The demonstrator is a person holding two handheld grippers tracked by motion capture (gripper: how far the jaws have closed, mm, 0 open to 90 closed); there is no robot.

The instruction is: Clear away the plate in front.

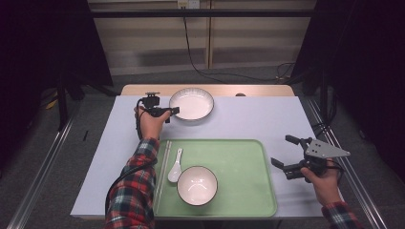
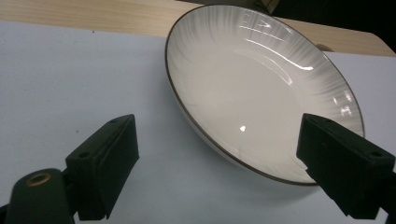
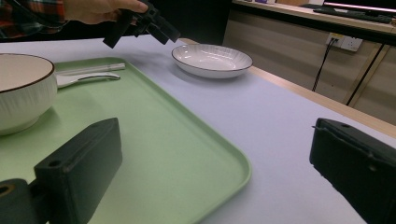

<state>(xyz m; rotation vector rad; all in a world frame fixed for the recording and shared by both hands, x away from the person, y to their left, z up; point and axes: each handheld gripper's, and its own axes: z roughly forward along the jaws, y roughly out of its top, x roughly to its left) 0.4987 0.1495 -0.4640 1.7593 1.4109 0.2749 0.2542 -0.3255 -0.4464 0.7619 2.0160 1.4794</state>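
Partly hidden: plate [image 2: 261,88] rim behind left claw [image 2: 224,163] | edge cropped

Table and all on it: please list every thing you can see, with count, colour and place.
Plate: one, white with a dark rim, at the far side of the table, beyond the tray.
Tray: one, light green, on the near middle of the table.
Bowl: one, white with a dark rim, on the near part of the tray.
Spoon: one, white, on the tray left of the bowl.
Chopsticks: one pair, pale, along the tray's left edge.
Table: one, pale blue-grey cover over a wooden top.
Left tool: black, open, at the plate's left rim.
Right tool: black, open, right of the tray.
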